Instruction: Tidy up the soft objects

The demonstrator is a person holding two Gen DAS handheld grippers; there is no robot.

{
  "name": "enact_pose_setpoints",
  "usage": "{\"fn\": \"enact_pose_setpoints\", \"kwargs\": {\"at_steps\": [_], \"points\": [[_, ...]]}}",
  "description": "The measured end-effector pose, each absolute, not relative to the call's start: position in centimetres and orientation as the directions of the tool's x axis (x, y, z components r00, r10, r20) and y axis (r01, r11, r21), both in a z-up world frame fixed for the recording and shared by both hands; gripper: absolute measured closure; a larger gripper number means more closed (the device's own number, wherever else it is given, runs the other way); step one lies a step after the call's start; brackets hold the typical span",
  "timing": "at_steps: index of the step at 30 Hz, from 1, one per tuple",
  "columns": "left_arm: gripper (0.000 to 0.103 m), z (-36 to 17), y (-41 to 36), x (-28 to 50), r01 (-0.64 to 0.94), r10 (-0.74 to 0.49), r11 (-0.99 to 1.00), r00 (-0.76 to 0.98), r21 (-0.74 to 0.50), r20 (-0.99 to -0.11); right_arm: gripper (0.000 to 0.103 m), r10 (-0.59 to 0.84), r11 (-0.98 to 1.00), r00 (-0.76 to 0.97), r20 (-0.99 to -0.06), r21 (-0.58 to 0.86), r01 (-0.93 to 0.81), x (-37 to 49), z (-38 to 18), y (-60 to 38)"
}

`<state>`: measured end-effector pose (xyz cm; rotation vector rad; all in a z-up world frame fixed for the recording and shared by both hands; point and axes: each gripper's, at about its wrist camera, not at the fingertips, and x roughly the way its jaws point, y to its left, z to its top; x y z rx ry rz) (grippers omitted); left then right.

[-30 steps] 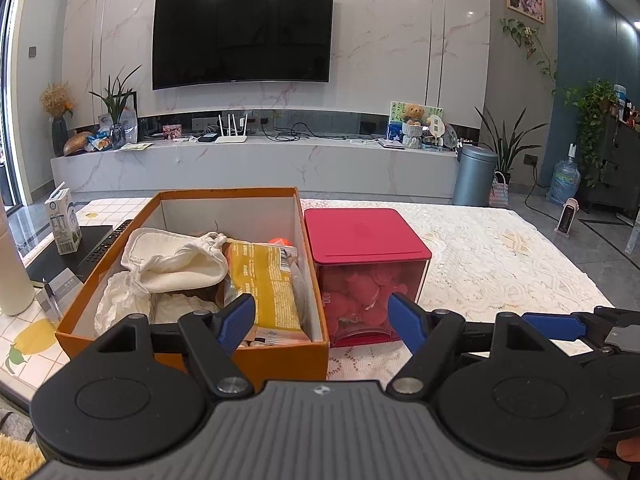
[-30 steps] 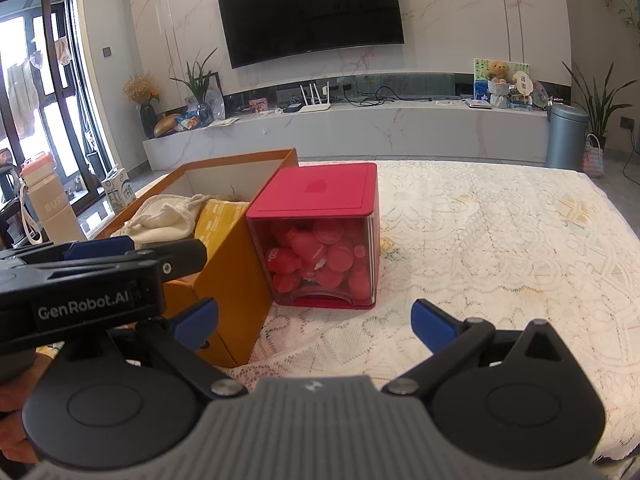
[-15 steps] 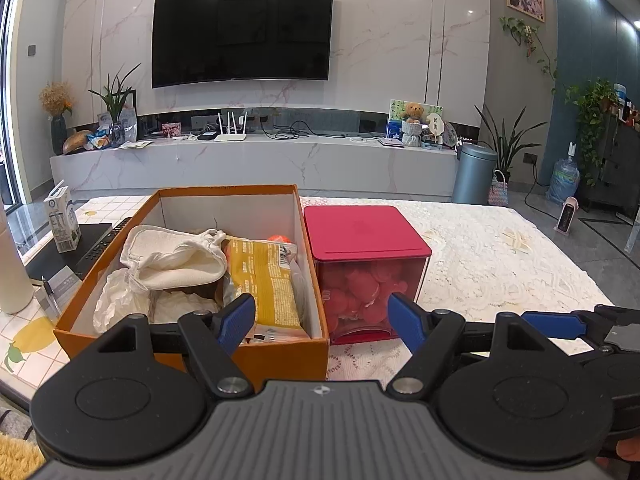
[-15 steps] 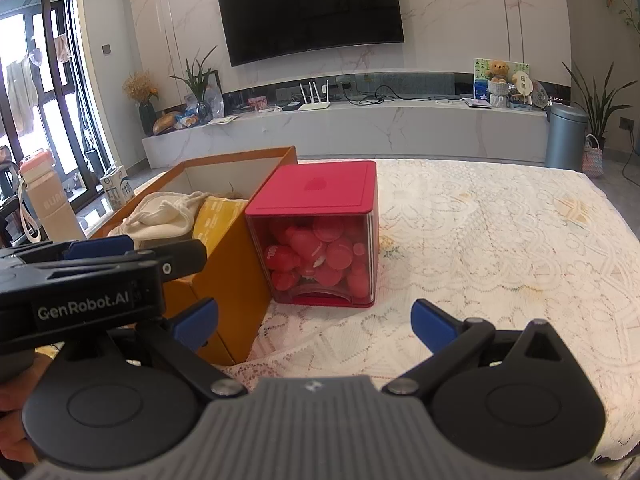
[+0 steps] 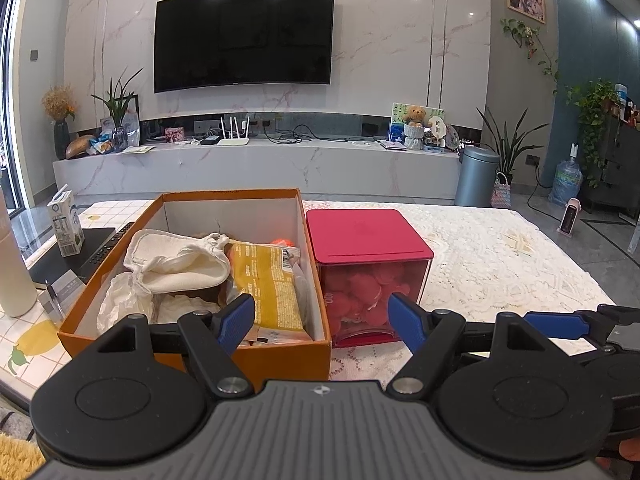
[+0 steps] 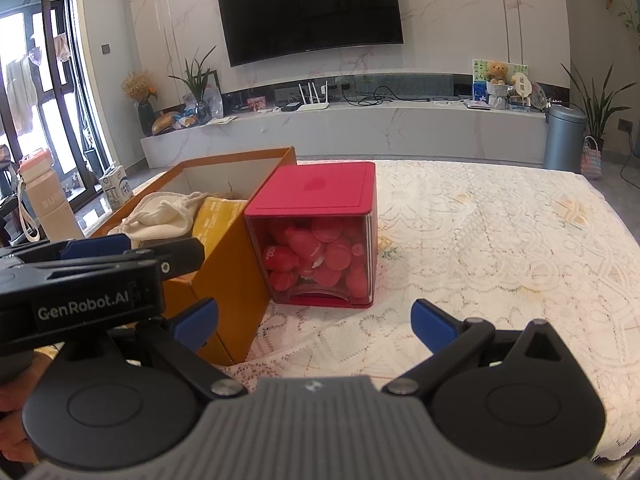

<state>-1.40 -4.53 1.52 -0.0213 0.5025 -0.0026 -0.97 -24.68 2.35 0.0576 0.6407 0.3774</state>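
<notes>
Left gripper (image 5: 322, 318) jaws apart, empty, before orange box (image 5: 256, 356); right gripper (image 6: 314, 322) jaws apart, empty, near red container (image 6: 320, 200).

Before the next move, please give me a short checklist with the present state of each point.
1. Left gripper open and holding nothing: ok.
2. Right gripper open and holding nothing: ok.
3. Orange box open at the top, so the white cloth bag and yellow packet can be reached: ok.
4. Red container has its lid on: ok; whether the lid is locked: cannot tell.
5. Lace tablecloth free to the right of the red container for setting things down: ok.
6. What lies under the cloth bag in the box: cannot tell.
</notes>
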Motion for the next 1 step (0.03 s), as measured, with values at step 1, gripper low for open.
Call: {"fn": "enact_pose_setpoints", "kwargs": {"at_steps": [1], "points": [[0.014, 1.49, -4.54, -1.36, -0.002, -0.007, 1.0, 0.875, -0.018, -0.484, 0.003, 0.36, 0.931, 0.736, -0.573, 0.166, -0.326, -0.96, 2.33, -24.67]]}}
